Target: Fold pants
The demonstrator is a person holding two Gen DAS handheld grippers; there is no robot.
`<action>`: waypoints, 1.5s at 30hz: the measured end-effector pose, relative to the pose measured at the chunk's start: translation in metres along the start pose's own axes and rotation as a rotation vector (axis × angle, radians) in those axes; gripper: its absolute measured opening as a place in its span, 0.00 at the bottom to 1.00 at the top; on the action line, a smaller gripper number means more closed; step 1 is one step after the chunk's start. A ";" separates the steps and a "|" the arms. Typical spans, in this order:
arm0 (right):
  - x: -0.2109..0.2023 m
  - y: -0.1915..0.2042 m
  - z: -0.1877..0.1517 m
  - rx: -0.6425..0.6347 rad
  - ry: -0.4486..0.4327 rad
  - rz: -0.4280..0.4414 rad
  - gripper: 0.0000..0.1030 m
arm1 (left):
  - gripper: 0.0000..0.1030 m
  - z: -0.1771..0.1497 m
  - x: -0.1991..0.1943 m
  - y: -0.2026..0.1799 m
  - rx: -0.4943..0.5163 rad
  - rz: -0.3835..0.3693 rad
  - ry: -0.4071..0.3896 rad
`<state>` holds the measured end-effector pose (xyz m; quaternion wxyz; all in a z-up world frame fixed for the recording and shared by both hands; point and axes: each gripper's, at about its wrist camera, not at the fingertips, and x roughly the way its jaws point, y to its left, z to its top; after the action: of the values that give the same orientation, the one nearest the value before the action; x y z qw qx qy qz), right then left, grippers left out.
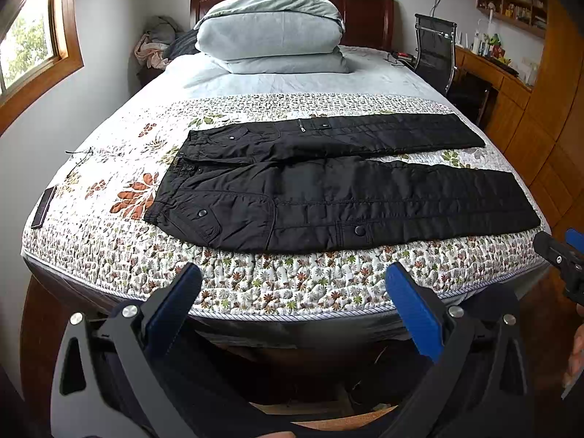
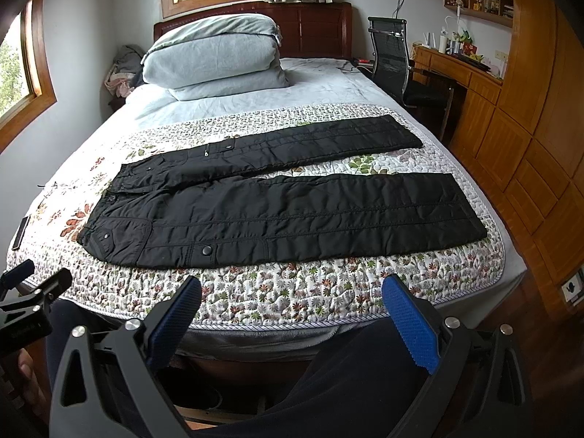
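Black quilted pants (image 1: 328, 189) lie flat and unfolded across the floral quilt (image 1: 255, 281), waistband to the left, both legs stretched right and spread slightly apart. They also show in the right wrist view (image 2: 292, 211). My left gripper (image 1: 292, 281) is open and empty, held back from the bed's near edge, short of the pants. My right gripper (image 2: 292, 292) is open and empty, also in front of the near edge. The right gripper shows at the left wrist view's right edge (image 1: 562, 255); the left gripper shows at the right wrist view's left edge (image 2: 33, 284).
Folded grey bedding (image 1: 270, 33) is stacked at the headboard. A dark phone (image 1: 43, 206) and a black cord (image 1: 78, 155) lie on the quilt's left side. A black office chair (image 1: 434, 51), a wooden desk (image 1: 489, 69) and wooden cabinets (image 2: 529, 146) stand to the right.
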<state>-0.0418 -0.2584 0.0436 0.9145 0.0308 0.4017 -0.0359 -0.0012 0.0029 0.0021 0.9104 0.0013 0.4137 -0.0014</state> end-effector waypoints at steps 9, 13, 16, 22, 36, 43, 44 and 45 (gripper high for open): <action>0.000 0.000 0.000 0.001 0.000 -0.002 0.97 | 0.97 0.001 0.000 0.002 0.001 0.001 0.000; 0.000 -0.001 0.000 0.001 -0.001 -0.002 0.97 | 0.98 0.001 0.001 0.002 0.001 0.000 0.000; 0.000 -0.001 0.000 0.002 -0.001 -0.002 0.97 | 0.98 0.001 0.000 0.001 0.002 0.002 -0.001; 0.001 -0.001 0.000 0.001 -0.001 -0.003 0.97 | 0.97 0.001 0.001 0.001 0.004 0.002 0.002; -0.001 -0.003 -0.001 0.004 -0.002 -0.002 0.97 | 0.97 0.001 0.001 0.001 0.006 0.003 0.001; -0.001 -0.002 -0.001 0.004 -0.003 -0.002 0.97 | 0.97 0.002 0.000 0.000 0.007 0.004 0.001; -0.001 -0.002 -0.001 0.003 -0.003 -0.002 0.97 | 0.97 0.002 0.000 0.001 0.008 0.005 0.001; -0.001 -0.002 -0.001 0.003 -0.004 -0.003 0.97 | 0.97 0.002 0.000 0.000 0.007 0.006 0.000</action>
<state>-0.0432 -0.2603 0.0439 0.9152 0.0316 0.4000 -0.0377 0.0005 0.0033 0.0035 0.9104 0.0060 0.4137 0.0000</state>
